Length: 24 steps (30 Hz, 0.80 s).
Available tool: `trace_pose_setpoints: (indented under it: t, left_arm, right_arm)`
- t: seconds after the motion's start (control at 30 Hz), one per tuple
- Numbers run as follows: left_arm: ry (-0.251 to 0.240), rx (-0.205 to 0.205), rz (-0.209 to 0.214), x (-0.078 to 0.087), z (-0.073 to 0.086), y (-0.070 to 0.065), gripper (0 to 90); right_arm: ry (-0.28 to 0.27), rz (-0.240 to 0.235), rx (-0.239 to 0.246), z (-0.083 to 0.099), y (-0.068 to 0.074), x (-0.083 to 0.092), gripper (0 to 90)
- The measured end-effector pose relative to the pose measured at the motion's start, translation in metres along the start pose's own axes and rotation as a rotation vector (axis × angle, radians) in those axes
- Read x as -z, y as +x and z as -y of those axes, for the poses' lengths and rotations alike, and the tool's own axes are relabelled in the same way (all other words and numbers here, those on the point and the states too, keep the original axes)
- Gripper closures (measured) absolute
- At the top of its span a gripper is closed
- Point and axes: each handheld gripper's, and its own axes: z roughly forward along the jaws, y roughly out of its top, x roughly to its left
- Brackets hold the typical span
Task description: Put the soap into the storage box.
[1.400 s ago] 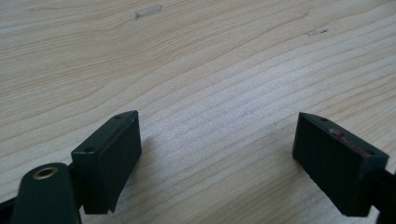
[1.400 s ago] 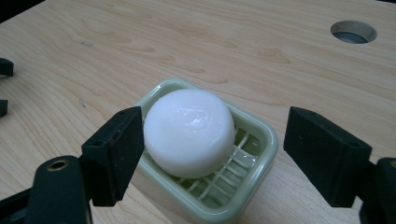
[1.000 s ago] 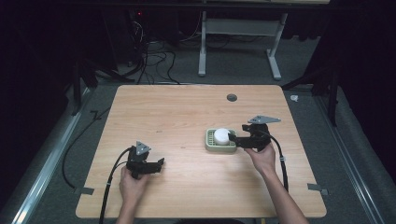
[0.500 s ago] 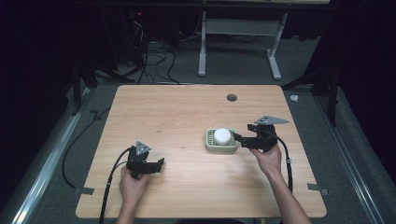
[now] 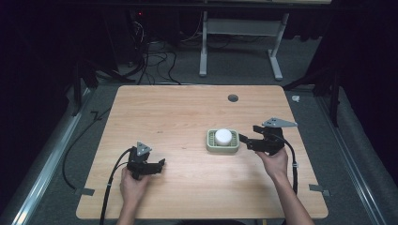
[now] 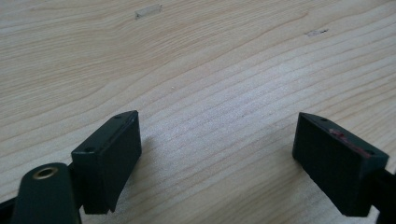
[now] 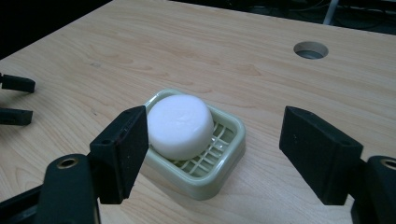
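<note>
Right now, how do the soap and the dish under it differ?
The soap is white, while the dish is pale green. The soap is a solid round puck with a smooth top; the dish is a rounded rectangle with a slotted grid floor and a raised rim. The soap covers just one end of the dish, leaving bare grid beside it. Both sit on the wooden table, in front of the right tool, apart from its tips.

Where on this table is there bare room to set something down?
Most of the table is bare: the whole far half behind the soap dish, apart from the small hole, and the near middle between the left claw and the dish. It is crowded only on the right, where the right claw sits close beside the dish and its soap.
</note>
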Motion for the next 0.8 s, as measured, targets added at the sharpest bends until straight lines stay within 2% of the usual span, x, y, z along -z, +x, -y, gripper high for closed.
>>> trace_pose_setpoints:
  t: [0.8]
  left_arm:
    - [-0.002,0.001,-0.001,0.0,0.0,0.0,16.0]
  right_arm:
    - [-0.02,0.023,-0.016,0.012,-0.005,0.023,26.0]
